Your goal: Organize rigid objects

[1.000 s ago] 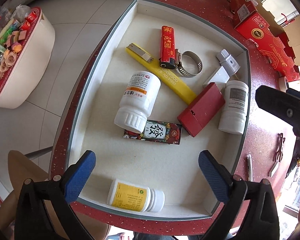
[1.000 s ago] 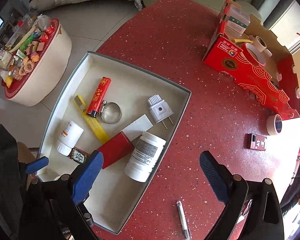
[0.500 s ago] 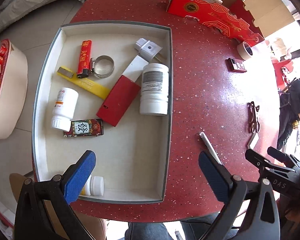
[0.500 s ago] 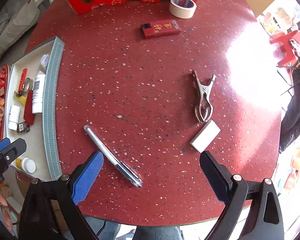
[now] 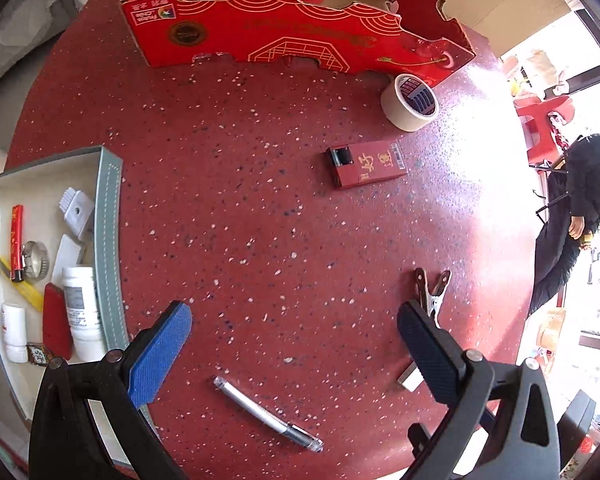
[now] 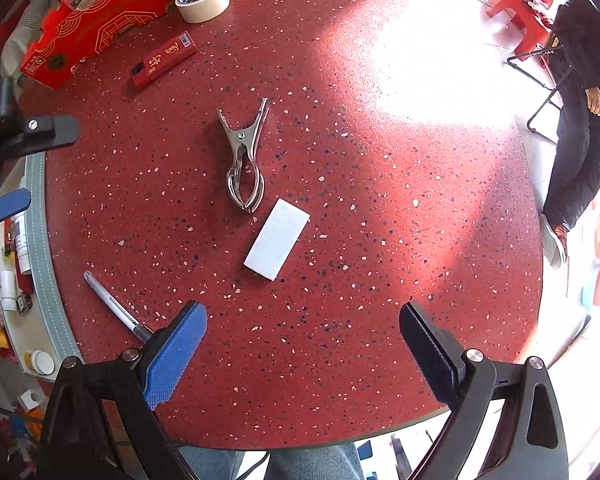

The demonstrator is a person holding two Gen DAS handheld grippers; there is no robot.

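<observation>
- We are holding the left gripper and the right gripper wide apart and empty above the red table.
- We are risking rolling the pen, lying near the near table edge, onto the floor.
- The thin metal clamp and white block are lying mid-table; the tray is sitting far left, with open room between.

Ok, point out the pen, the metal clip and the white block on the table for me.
pen (image 5: pixel 266 417), left wrist view, middle of its silver barrel
metal clip (image 6: pixel 242 154), right wrist view, just below its pivot
white block (image 6: pixel 277 239), right wrist view, centre of its top face
</observation>
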